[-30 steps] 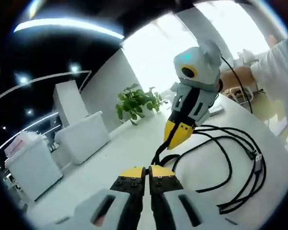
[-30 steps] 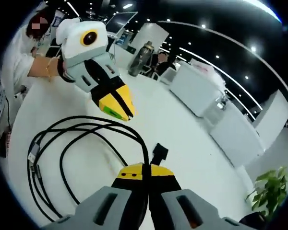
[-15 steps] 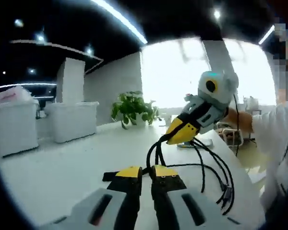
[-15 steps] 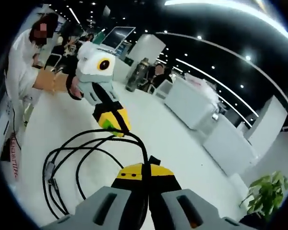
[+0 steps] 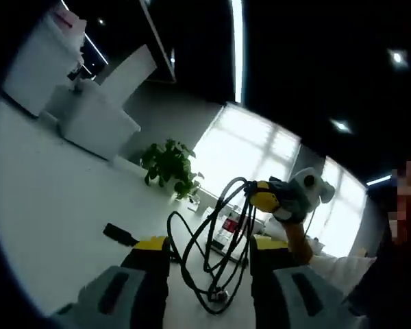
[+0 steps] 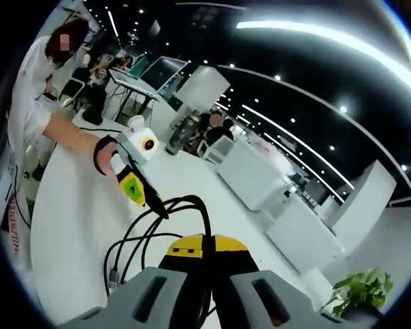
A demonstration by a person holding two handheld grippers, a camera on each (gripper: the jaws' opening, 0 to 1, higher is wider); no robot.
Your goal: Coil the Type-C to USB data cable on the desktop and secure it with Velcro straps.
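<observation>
With the cable [image 5: 216, 253] looped at frame centre, pinched by the right gripper [image 6: 207, 248] while the left gripper [image 5: 204, 248] stands spread, strapping is judged pending.

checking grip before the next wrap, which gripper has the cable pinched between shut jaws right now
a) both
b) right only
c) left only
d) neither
b: in the right gripper view the right gripper has its jaws closed on the black cable, while in the left gripper view the left gripper has its jaws spread wide, with the cable's loops hanging in the gap between them.
</observation>
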